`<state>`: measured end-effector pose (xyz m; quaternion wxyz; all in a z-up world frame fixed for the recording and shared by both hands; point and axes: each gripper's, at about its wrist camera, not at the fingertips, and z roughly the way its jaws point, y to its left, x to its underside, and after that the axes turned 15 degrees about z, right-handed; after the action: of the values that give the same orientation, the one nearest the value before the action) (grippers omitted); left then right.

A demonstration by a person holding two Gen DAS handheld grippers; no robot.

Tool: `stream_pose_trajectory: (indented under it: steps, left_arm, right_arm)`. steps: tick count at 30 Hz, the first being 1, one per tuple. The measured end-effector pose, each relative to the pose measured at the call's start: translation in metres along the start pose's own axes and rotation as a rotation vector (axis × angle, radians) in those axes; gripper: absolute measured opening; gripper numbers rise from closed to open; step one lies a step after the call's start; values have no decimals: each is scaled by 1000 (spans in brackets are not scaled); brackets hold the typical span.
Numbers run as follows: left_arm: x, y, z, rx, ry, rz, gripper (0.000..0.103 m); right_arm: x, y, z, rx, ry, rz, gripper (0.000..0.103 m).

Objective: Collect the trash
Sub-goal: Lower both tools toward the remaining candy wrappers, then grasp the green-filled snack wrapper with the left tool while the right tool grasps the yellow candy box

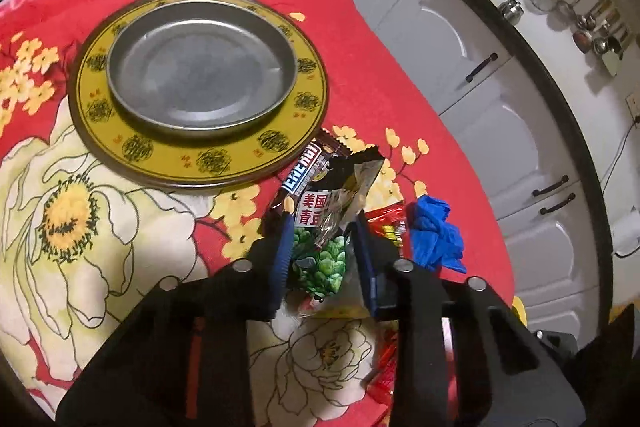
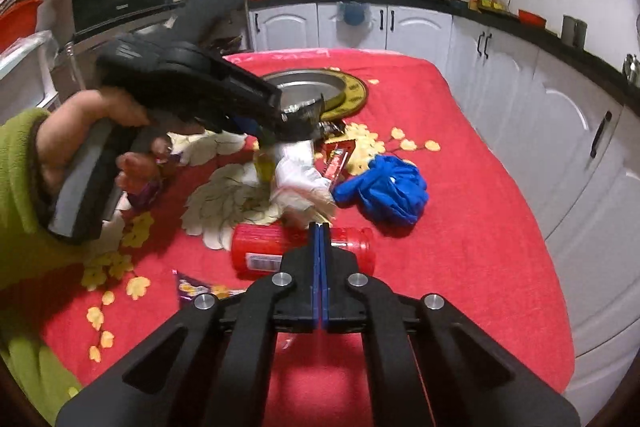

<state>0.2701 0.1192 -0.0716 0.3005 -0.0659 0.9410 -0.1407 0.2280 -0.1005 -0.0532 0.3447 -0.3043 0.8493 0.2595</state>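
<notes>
**Claws down among the wrappers, most trash still out**

Right claw (image 2: 320,227), nearest its own camera, has its blue pads pressed flat together with nothing between them; it hangs just above a red can (image 2: 302,253) lying on its side on the tabletop (image 2: 500,227). No earlier picture shows whether it let anything go.

Left claw (image 1: 322,227) is narrowed around a green pea packet (image 1: 320,259), both pads touching the crumpled foil, so the packet looks gripped. From the right view, a hand (image 2: 84,143) in a green sleeve (image 2: 20,187) tilts that tool steeply down and forward over the pile.

As I judge it, the job is at an early stage. Still lying loose are a chocolate wrapper (image 1: 306,171), a red wrapper (image 1: 388,227), a blue glove (image 1: 436,235), the can and a purple wrapper (image 2: 192,287). A metal dish (image 1: 202,67) on a yellow plate (image 1: 192,159) sits bare beyond the pile; no bin shows in either view.
</notes>
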Motion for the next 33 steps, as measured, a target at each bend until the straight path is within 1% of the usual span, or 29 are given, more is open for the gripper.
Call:
stream_pose_trajectory:
  steps: [3, 4, 8, 9, 10, 12, 18, 19, 20, 21, 22, 24, 27, 33]
  left_arm:
    - [2, 1, -4, 7, -10, -5, 19]
    - [2, 2, -6, 7, -16, -7, 13]
    - [4, 4, -14, 3, -29, -2, 11]
    - [5, 4, -16, -5, -33, 0, 9]
    - [6, 4, -18, -6, -38, 0, 8]
    - [8, 4, -24, -2, -53, -5, 8]
    - [14, -3, -48, 12, -103, 22, 6]
    - [16, -4, -52, 16, -112, 26, 6]
    - [17, -7, -58, 16, -124, 37, 6]
    - [18, -9, -61, 16, -131, 45, 6]
    - [19, -13, -65, 17, -139, 57, 6]
    - [22, -18, -72, 15, -156, 76, 5]
    - [27, -24, -86, 15, -191, 92, 5]
    - [46, -28, -123, 9, -279, 86, 5]
  right_arm:
    - [-2, 5, -9, -11, -20, -2, 1]
    - [-2, 8, -13, -19, -23, -4, 1]
    - [2, 16, -28, -30, -39, -14, 3]
    - [3, 17, -29, -33, -39, -16, 8]
    - [5, 18, -29, -28, -42, -22, 18]
    - [8, 20, -26, -20, -29, -29, 28]
    - [9, 29, -2, 29, 2, -67, 28]
    - [8, 30, 1, 36, 4, -75, 26]
    - [8, 31, 4, 43, 3, -82, 20]
    - [8, 31, 6, 49, 2, -90, 12]
    - [8, 32, 6, 48, -3, -90, 11]
    - [8, 33, 3, 33, -15, -87, 8]
    - [8, 36, -8, 19, -48, -79, 6]
    - [7, 44, -42, -48, -114, 28, 5]
